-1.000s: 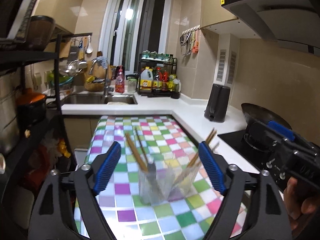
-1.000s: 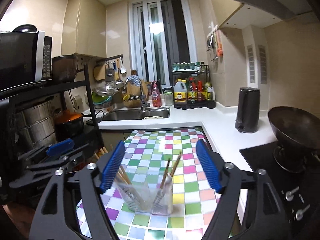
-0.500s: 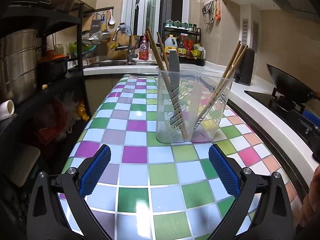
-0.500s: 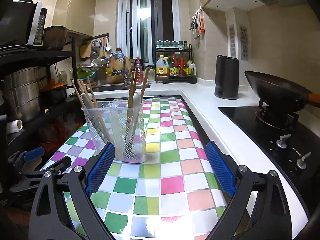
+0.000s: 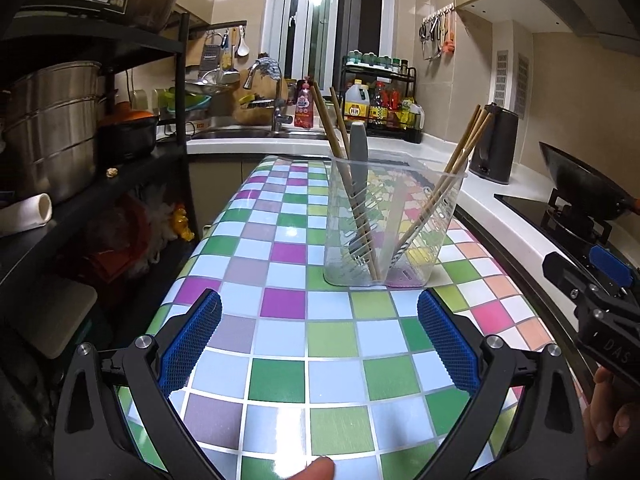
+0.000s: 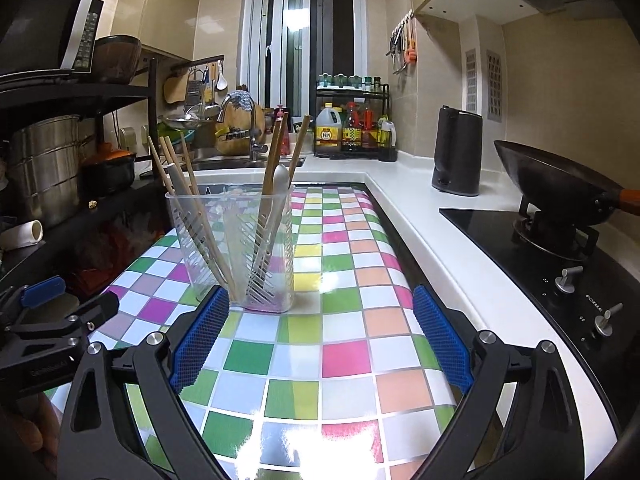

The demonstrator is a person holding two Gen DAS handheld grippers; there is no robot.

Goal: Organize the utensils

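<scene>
On the checkered bench (image 5: 288, 340), the utensil holder (image 5: 390, 220) now stands nearer; both grippers' fingers (image 5: 192, 344) (image 6: 440, 336) stay spread, empty, bare tiles between.

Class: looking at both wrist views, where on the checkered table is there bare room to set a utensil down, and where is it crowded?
Free: the checkered table between the left gripper and the holder, and the strip right of the holder up to the white counter, ahead of the right gripper. Crowded: the holder with its chopsticks, and the sink end.
</scene>
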